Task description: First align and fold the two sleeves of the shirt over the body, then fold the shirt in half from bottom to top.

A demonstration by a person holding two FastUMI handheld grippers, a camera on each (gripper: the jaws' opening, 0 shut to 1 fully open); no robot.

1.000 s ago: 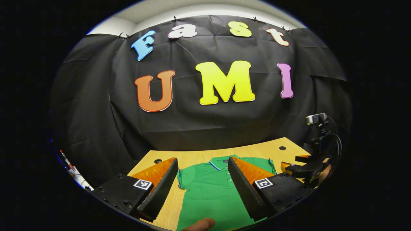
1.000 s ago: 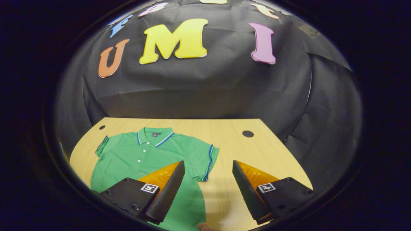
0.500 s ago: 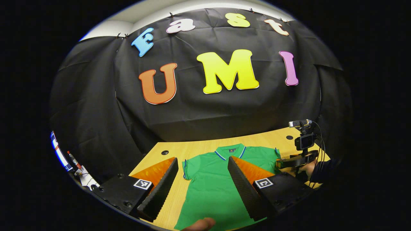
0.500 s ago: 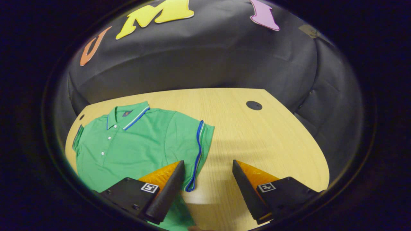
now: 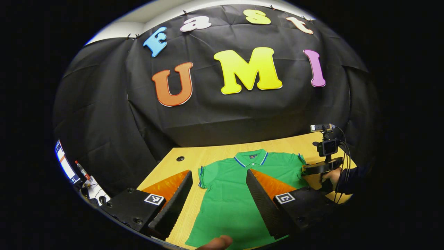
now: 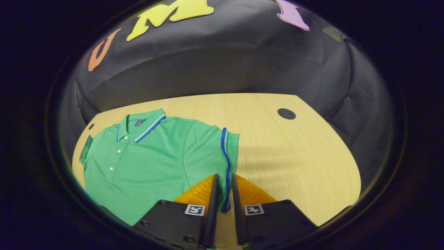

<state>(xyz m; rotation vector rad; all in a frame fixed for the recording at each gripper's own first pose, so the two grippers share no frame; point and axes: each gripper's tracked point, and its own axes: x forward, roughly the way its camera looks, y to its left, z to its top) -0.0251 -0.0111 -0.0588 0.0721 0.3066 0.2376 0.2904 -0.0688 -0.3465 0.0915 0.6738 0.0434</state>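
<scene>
Green shirt (image 6: 152, 159) lies flat on the wooden table (image 6: 291, 156). Right gripper (image 6: 223, 194) fingers nearly together, clamping the blue-trimmed sleeve edge (image 6: 225, 166). Left gripper (image 5: 218, 194) fingers wide apart above the shirt's body.

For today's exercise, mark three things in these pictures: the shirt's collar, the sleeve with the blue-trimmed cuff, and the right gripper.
collar (image 6: 140, 123), right gripper view, on its striped fold.
sleeve (image 6: 211, 149), right gripper view, on the green cloth beside the blue trim.
right gripper (image 6: 223, 205), right gripper view, midway between its fingertips, at the cuff.
</scene>
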